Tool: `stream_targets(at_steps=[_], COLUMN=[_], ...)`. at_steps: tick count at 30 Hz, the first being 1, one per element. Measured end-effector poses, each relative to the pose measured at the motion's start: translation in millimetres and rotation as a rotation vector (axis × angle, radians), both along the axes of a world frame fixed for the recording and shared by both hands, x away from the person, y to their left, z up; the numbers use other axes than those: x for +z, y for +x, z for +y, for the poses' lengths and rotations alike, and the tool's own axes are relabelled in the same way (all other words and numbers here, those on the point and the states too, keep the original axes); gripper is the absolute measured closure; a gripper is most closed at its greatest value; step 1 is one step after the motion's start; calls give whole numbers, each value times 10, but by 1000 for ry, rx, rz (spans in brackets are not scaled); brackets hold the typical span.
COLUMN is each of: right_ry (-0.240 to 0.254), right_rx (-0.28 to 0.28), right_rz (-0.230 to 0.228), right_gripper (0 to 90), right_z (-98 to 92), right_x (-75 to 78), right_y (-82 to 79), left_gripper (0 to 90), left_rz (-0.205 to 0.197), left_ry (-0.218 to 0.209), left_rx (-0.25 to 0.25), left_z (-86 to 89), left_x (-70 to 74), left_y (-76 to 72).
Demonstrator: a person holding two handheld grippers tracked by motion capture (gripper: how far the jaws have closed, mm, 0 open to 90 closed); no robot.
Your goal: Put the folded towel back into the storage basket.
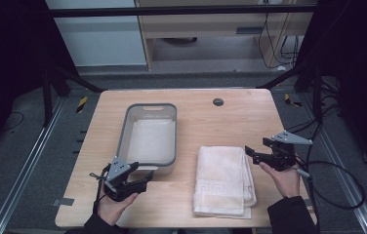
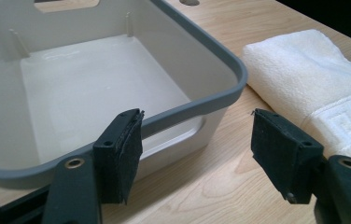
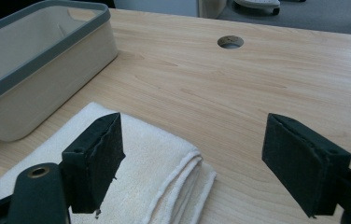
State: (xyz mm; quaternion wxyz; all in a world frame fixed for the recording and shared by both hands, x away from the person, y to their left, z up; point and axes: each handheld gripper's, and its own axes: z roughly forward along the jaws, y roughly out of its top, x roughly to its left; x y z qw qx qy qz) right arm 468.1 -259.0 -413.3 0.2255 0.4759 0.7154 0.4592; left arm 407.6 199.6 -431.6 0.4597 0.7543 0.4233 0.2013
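A folded white towel (image 1: 224, 181) with a patterned border lies on the wooden table (image 1: 206, 122), right of centre near the front edge. A grey-rimmed cream bin (image 1: 150, 136) stands empty to its left. My left gripper (image 1: 142, 181) is open in a person's hand just in front of the bin's near wall; in the left gripper view its jaws frame the bin's near corner (image 2: 220, 100) with the towel (image 2: 313, 84) to the right. My right gripper (image 1: 249, 153) is open at the towel's far right corner, its jaws over the towel's folded edge (image 3: 164, 168).
A round cable hole (image 1: 217, 102) sits in the table near the far edge. Cables trail off the right side onto the grey floor. Dark frame posts stand at both far corners. Bare wood lies between bin and towel (image 3: 239, 88).
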Motion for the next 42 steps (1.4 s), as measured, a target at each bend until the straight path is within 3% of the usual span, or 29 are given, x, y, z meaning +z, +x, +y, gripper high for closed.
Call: stream_targets(at_steps=[23, 31, 42], right_ry=[-17, -43, -87], right_rx=[40, 55, 61], right_rz=[46, 67, 87], right_gripper=[212, 224, 232], right_z=[106, 176, 236], right_x=[-60, -121, -188], right_y=[127, 144, 152], left_gripper=[326, 319, 303], left_rz=[9, 8, 16], left_ry=[32, 54, 84], left_rx=[-125, -173, -202], left_z=[-579, -839, -1053], left_x=[-1, -54, -149], left_y=[-1, -4, 53])
